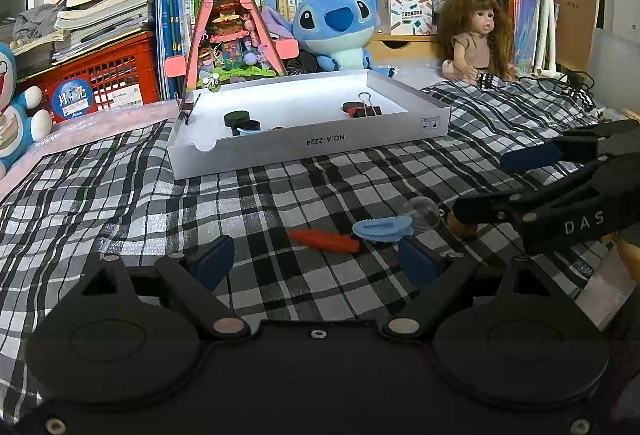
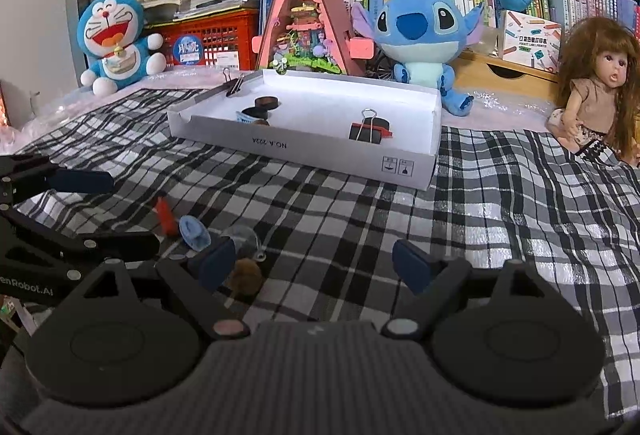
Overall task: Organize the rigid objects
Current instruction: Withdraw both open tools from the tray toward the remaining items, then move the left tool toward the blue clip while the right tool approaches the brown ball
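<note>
Both grippers released, empty. Orange piece (image 1: 324, 239) lies crosswise just ahead of left gripper (image 1: 316, 267); right gripper (image 2: 316, 267) sits farther off.

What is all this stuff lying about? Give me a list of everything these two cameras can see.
White box: one, shallow, open, on the cloth.
Binder clips: one black in the box, one clipped on its far rim.
Black discs: at least three, in the box.
Orange stick: one, on the cloth, nearest the left claw.
Blue cap: one, touching the stick's end.
Clear dome: one, behind the cap.
Brown ball: one, by the right claw's finger.
Checked cloth: black and white.
Blue plush, doll, cat plush, pink triangular house: behind the box.
Books, red crates: back wall.
Left claw: open, empty.
Right claw: open, empty.
</note>
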The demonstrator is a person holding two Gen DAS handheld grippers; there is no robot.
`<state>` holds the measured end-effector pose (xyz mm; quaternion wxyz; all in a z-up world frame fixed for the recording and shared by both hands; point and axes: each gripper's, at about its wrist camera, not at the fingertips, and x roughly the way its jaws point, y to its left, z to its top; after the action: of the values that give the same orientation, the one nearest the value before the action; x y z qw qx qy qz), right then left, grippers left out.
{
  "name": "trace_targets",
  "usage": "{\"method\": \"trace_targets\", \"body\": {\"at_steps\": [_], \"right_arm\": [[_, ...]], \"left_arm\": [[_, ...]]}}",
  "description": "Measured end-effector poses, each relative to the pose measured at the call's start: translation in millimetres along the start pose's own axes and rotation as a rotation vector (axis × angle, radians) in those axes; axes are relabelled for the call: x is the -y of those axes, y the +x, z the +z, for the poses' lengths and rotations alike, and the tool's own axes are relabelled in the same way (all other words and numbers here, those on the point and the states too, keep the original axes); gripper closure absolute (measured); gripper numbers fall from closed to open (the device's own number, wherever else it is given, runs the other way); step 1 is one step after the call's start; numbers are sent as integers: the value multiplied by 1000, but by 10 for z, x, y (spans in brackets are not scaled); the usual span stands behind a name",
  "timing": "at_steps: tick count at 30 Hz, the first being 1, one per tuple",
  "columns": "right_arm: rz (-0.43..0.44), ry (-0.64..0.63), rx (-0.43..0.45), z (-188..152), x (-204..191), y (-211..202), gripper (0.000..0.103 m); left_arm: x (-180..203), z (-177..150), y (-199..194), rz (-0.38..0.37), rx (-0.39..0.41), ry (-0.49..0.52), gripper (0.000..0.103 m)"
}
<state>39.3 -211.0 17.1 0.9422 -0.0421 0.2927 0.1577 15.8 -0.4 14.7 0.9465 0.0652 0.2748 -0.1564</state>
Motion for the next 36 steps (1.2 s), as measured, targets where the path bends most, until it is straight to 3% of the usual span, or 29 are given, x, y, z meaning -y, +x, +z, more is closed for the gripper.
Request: {"method": "trace_targets", "body": {"at_steps": [13, 18, 25, 30, 36], "right_arm": [[25, -56, -15, -99, -133, 12, 12], [19, -74, -27, -126, -178, 29, 16], [46, -88, -13, -148, -222, -13, 28], [51, -99, -7, -157, -247, -18, 30], [44, -103, -2, -162, -256, -24, 34]], "left_arm": [[-102, 25, 196, -39, -60, -62, 41], [-98, 69, 206, -64, -75, -60, 58], [-42, 135, 190, -57, -57, 24, 57], [9, 123, 224, -44, -61, 98, 52], [-38, 144, 287, -75, -80, 91, 53]]}}
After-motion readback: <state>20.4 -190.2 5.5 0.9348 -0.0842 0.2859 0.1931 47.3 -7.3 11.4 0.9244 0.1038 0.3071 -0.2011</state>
